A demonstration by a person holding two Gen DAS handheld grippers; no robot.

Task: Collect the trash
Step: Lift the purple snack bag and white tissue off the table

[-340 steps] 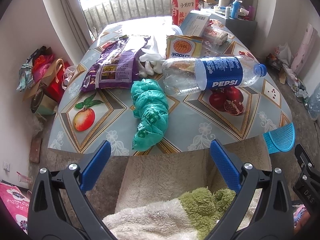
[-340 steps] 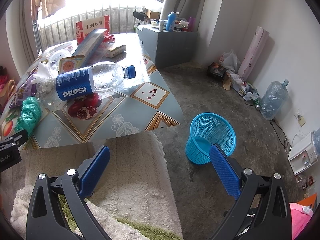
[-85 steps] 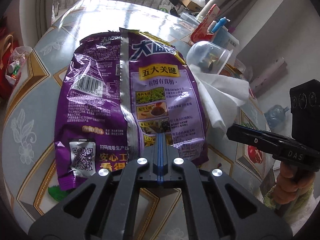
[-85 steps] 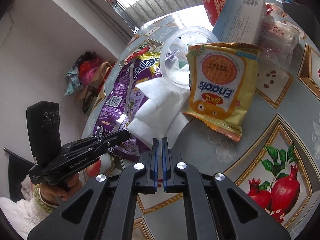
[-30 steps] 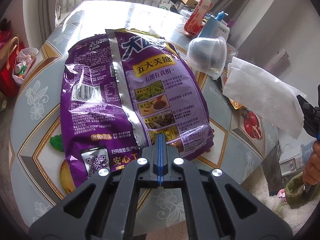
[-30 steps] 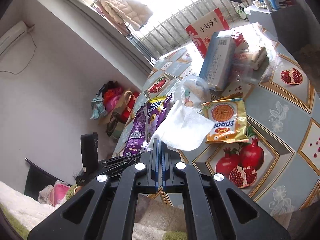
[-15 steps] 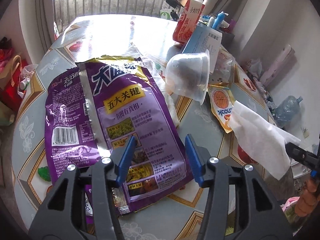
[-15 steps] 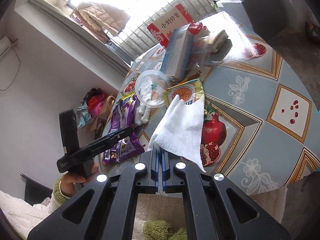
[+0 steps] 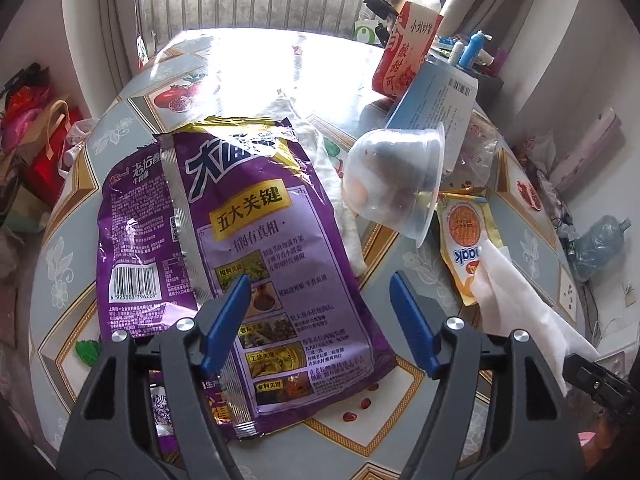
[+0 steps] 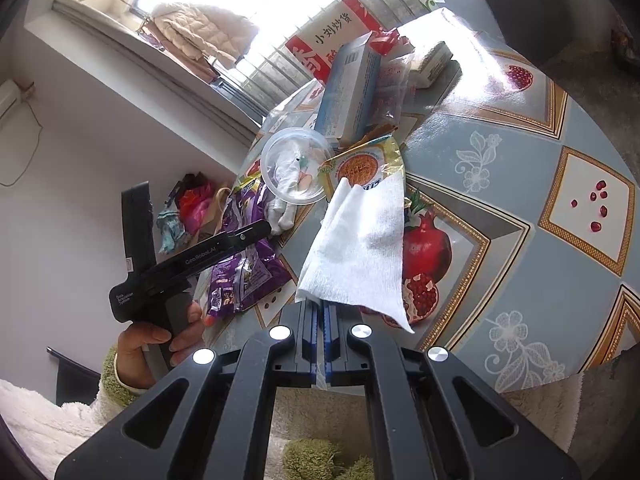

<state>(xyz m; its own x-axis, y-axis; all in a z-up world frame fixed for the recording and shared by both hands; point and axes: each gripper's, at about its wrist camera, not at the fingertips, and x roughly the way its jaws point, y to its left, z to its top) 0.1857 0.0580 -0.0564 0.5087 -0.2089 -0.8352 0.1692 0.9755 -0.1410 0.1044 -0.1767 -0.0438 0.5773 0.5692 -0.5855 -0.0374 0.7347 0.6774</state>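
- My right gripper (image 10: 319, 312) has its fingers pinched tight on a white paper towel (image 10: 360, 248), which hangs above the near edge of the worktop (image 10: 520, 260).
- My left gripper (image 9: 320, 320) has its fingers spread wide, gripping nothing, poised over the lower end of the purple snack bag (image 9: 240, 248) that lies flat on the worktop.
- Just beyond the towel I see a yellow cracker packet (image 10: 360, 166), and beside it a clear plastic cup (image 10: 294, 170) tipped on its side.
- A blue carton (image 10: 352, 92) and a red-and-white box (image 10: 332, 44) stand further back.
- White cloth (image 9: 332, 176) lies between the bag and the cup.
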